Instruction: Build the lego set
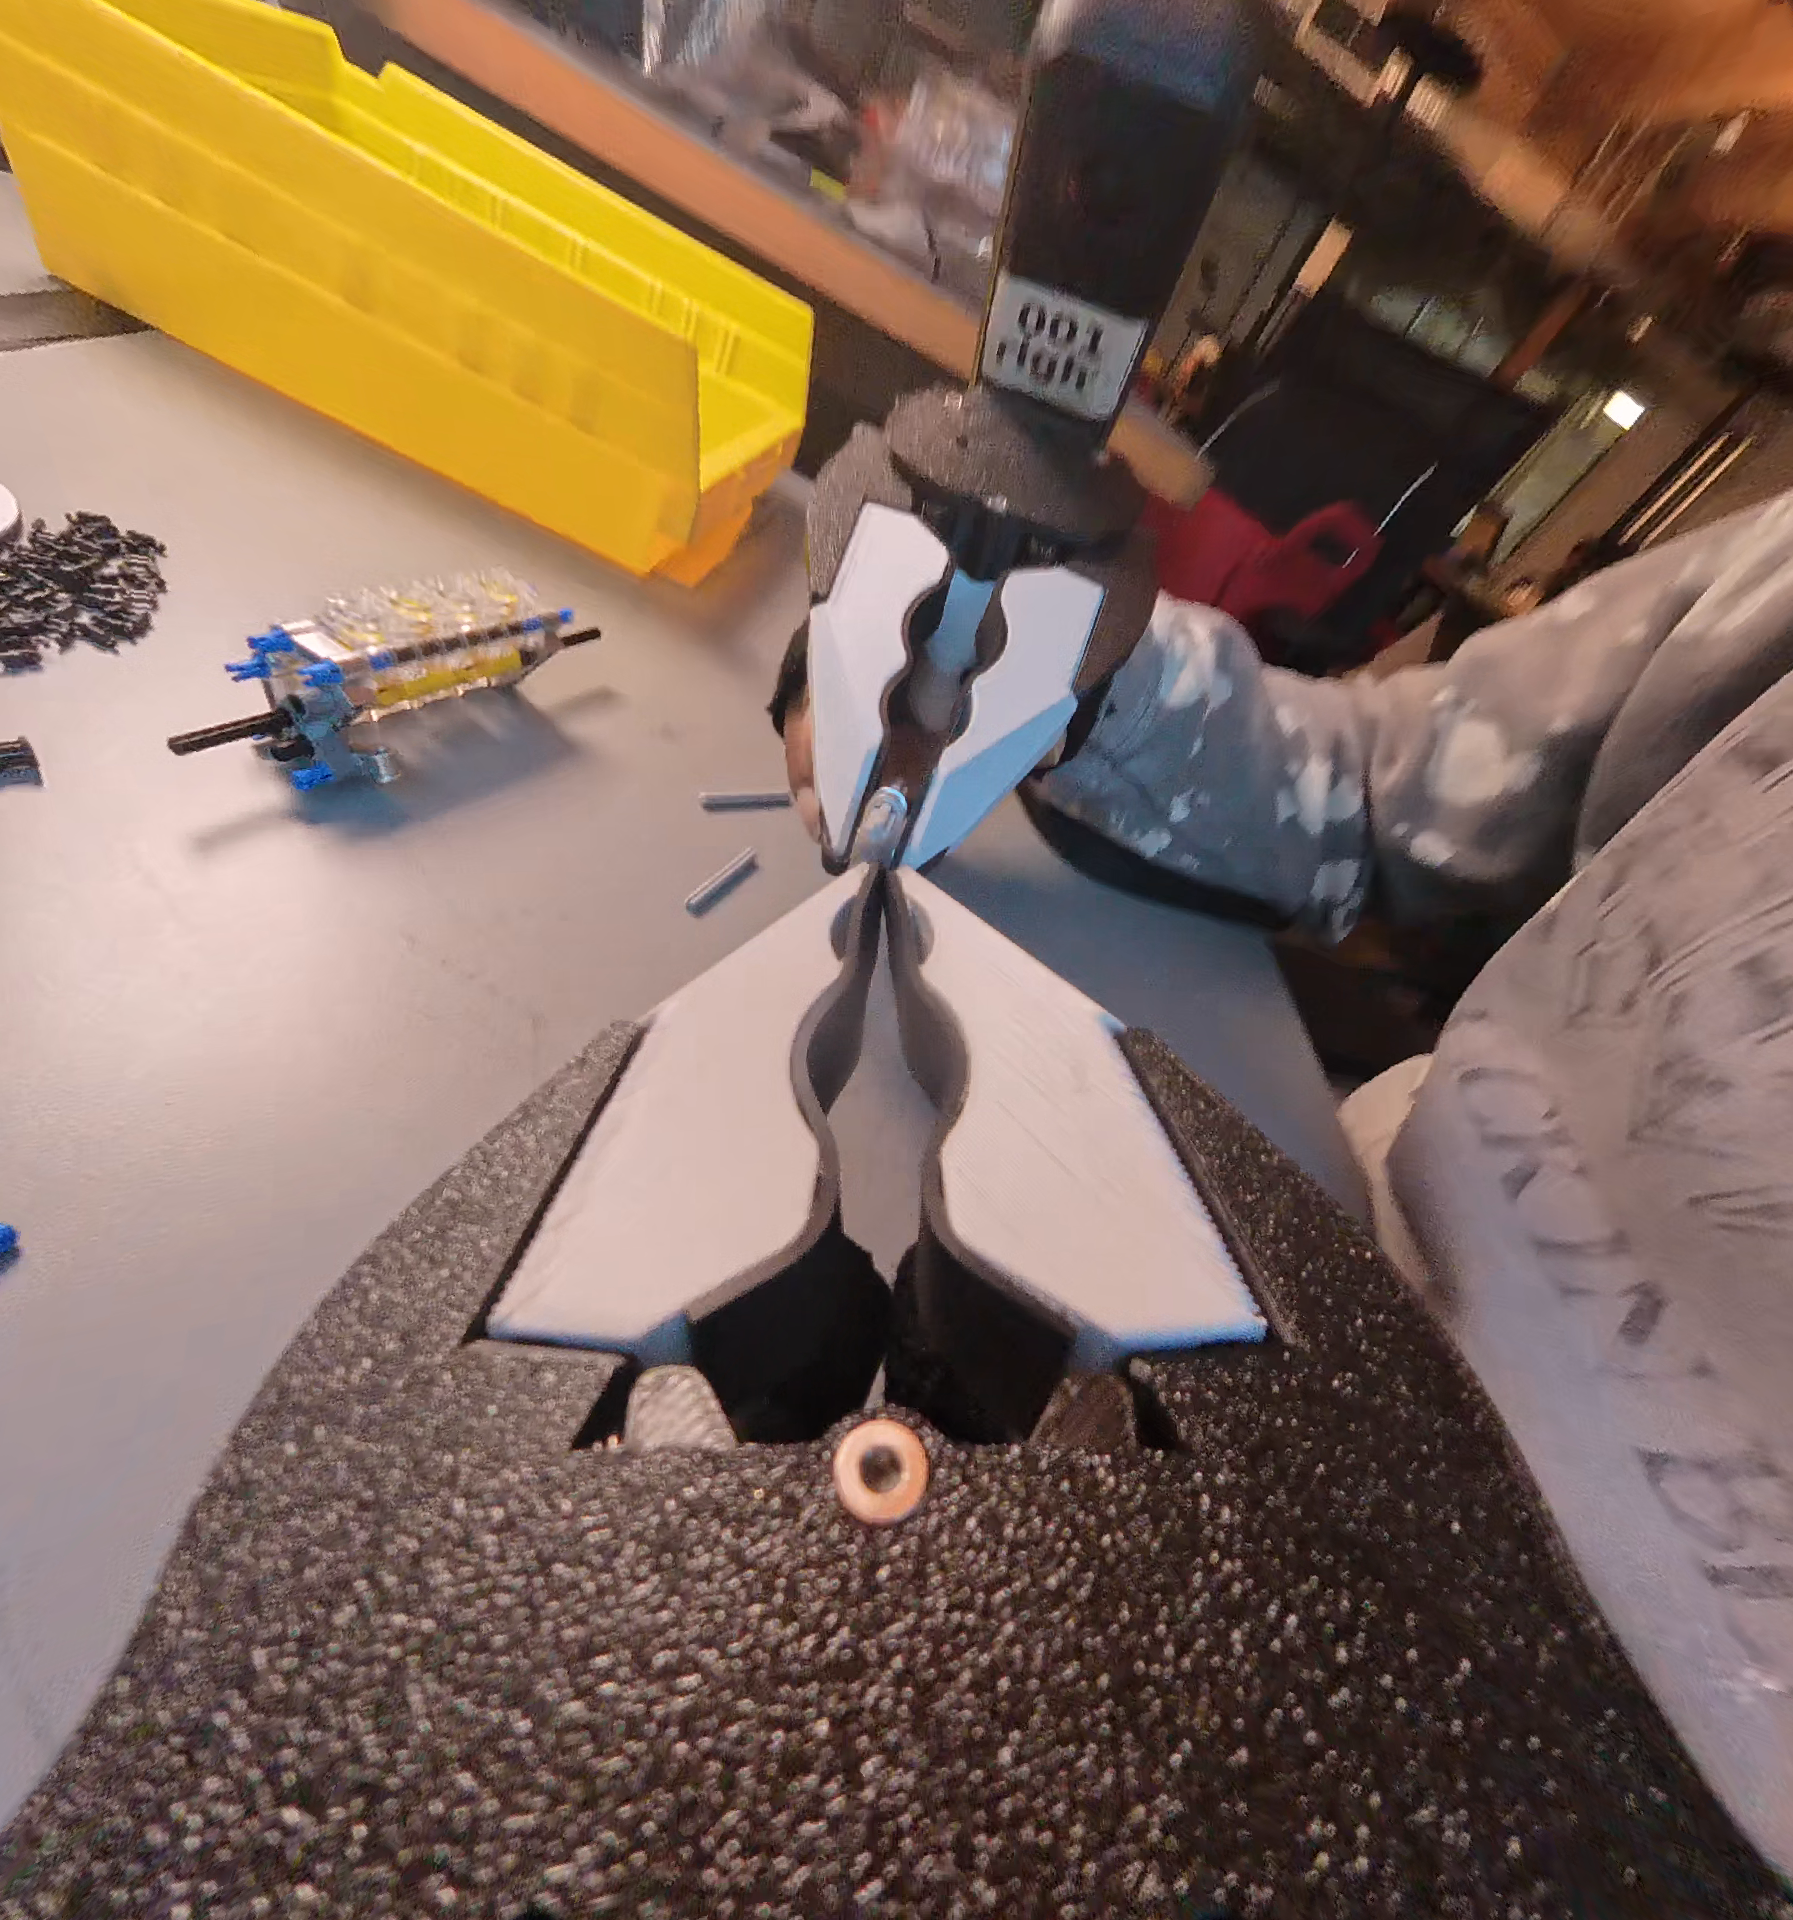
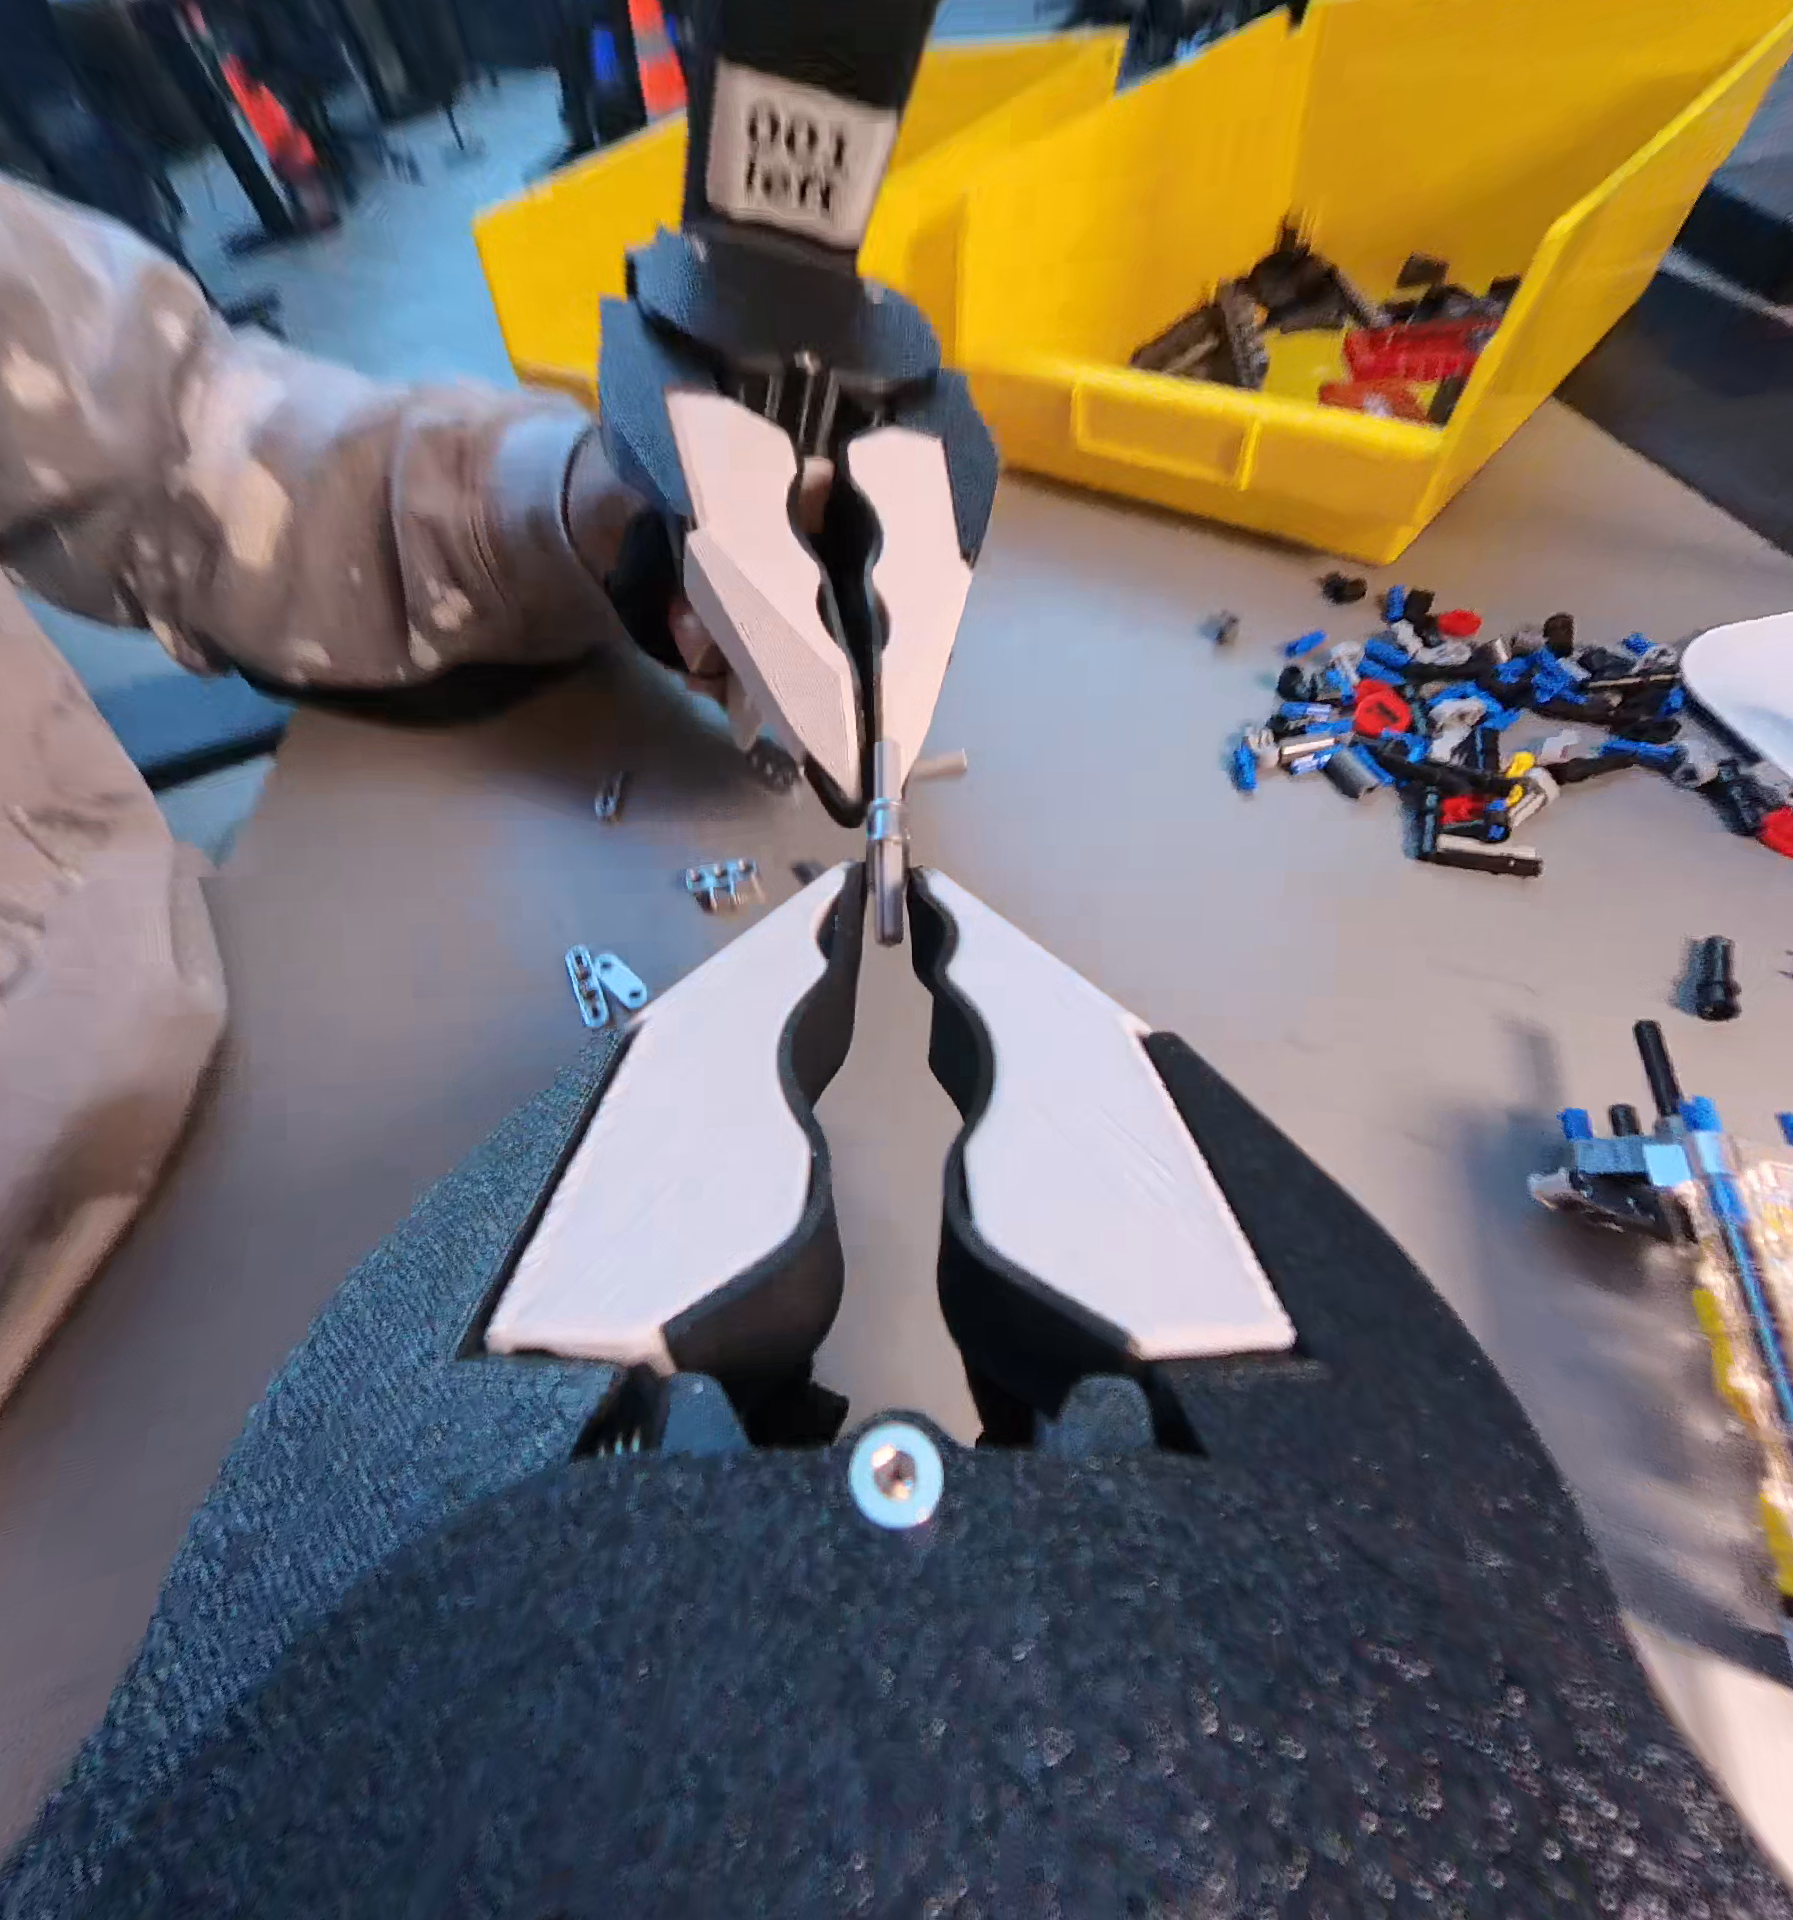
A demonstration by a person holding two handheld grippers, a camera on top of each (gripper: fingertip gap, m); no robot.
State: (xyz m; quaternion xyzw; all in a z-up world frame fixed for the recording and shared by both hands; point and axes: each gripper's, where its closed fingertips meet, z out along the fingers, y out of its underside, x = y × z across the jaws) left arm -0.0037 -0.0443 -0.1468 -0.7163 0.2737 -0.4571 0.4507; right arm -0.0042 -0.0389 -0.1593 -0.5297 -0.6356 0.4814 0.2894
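My two grippers meet tip to tip above the grey table (image 1: pixel 352 1039). My left gripper (image 1: pixel 876 896) is shut at the tips on the end of a small grey axle part. My right gripper (image 1: pixel 876 847) faces it from above and grips the same part (image 1: pixel 884 808). In the right wrist view, my right gripper (image 2: pixel 887 883) is shut on a thin grey axle with a metal-coloured collar (image 2: pixel 886 831). My left gripper (image 2: pixel 871 795) pinches its far end, where a short pale stub (image 2: pixel 942 764) sticks out sideways. A sleeved hand holds each gripper.
Yellow bins (image 1: pixel 352 260) stand at the back; one (image 2: pixel 1235 447) holds dark and red pieces. A clear, yellow and blue brick model (image 1: pixel 404 675) lies on the table. Also there: a pile of black pins (image 1: pixel 40 592), mixed small parts (image 2: pixel 1494 727), a white plate (image 2: pixel 1775 686), grey links (image 2: pixel 601 977). Both grippers' tips are close together, under 4 cm apart.
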